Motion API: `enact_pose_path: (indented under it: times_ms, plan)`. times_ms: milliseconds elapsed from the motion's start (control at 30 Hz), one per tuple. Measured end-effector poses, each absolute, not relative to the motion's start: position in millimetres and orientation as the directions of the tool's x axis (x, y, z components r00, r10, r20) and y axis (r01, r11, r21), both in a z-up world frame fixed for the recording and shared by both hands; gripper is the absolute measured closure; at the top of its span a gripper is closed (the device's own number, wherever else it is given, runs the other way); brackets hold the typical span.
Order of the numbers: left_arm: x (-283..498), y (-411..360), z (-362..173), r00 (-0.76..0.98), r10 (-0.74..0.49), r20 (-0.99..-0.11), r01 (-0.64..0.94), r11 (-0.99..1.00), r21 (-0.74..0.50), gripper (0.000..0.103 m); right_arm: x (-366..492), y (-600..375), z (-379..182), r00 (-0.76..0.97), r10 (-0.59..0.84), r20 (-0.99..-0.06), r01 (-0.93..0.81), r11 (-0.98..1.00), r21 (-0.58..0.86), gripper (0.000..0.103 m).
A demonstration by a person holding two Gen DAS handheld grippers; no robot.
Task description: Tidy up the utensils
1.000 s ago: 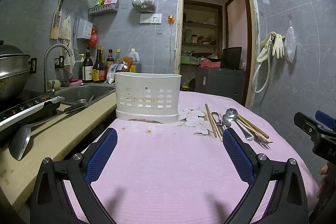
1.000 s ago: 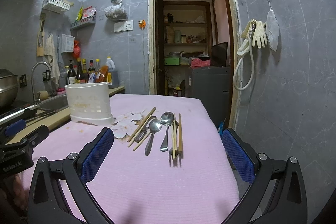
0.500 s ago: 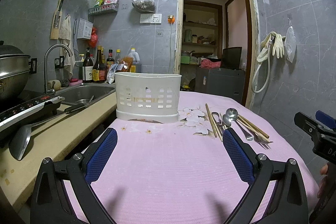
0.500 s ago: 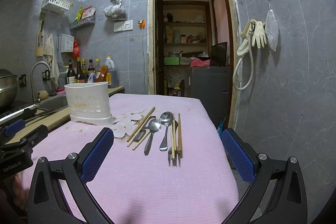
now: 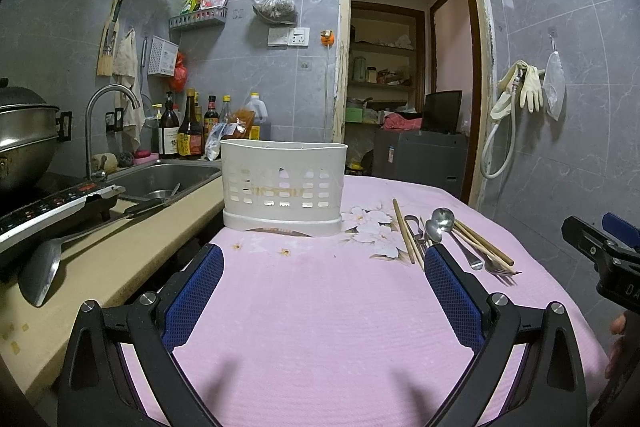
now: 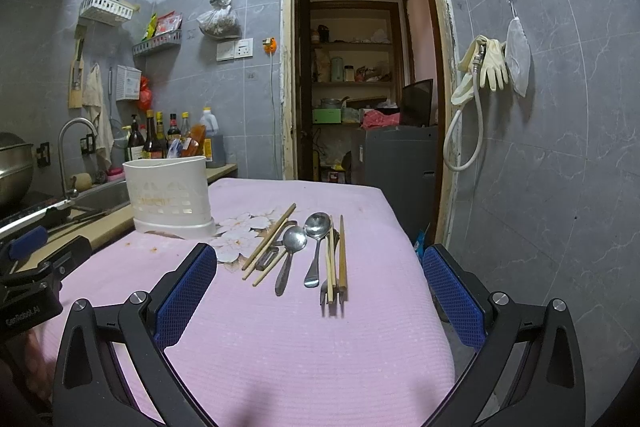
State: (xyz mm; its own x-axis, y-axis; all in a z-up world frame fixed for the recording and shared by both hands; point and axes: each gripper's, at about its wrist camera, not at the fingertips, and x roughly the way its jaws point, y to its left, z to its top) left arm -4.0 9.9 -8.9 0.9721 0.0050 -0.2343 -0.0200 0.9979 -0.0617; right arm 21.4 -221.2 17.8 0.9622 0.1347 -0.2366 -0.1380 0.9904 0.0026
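Observation:
A white slotted utensil holder (image 5: 282, 187) (image 6: 170, 197) stands at the far left of a pink-covered table (image 5: 320, 327) (image 6: 300, 339). To its right lie loose utensils: two metal spoons (image 6: 316, 239) (image 5: 442, 223), wooden chopsticks (image 6: 270, 241) (image 5: 404, 233) and a fork (image 6: 330, 289). My left gripper (image 5: 323, 291) is open over bare cloth, short of the holder. My right gripper (image 6: 319, 297) is open, low over the table's near part, with the utensils' near ends between its fingers in view. Neither holds anything.
A beige counter (image 5: 100, 267) with a ladle (image 5: 44, 263), a sink (image 5: 160, 179), tap and sauce bottles (image 5: 188, 131) runs along the left. A steel pot (image 5: 24, 135) sits far left. Behind the table is an open doorway (image 6: 360, 67); rubber gloves (image 6: 486, 63) hang right.
The right gripper has edged forward slightly toward the utensils. The left gripper has not moved visibly.

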Motion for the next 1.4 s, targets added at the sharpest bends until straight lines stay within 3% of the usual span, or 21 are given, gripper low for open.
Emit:
enact_pose_path:
  times_ms: [467,833,1000,1400]
  plan:
    - [6.4,2.3,8.5,0.976,-0.010,-0.220,0.000,0.999,-0.046,0.005,29.0,-229.5,16.7,0.960,0.135,-0.246,-0.138,0.990,0.006,0.000]
    - [61.7,2.7,47.7,0.960,-0.065,-0.272,0.042,0.995,-0.089,0.005,75.8,-249.5,43.8,0.963,0.131,-0.236,-0.136,0.991,-0.007,0.000]
    - [100.4,-1.5,57.0,0.933,-0.133,-0.334,0.102,0.989,-0.110,0.005,116.9,-259.0,50.9,0.947,0.131,-0.292,-0.147,0.989,-0.033,0.000]
    - [189.7,-41.7,38.3,0.852,-0.175,-0.494,0.190,0.982,-0.020,0.005,219.4,-272.8,38.0,0.852,0.178,-0.493,-0.240,0.969,-0.065,0.000]
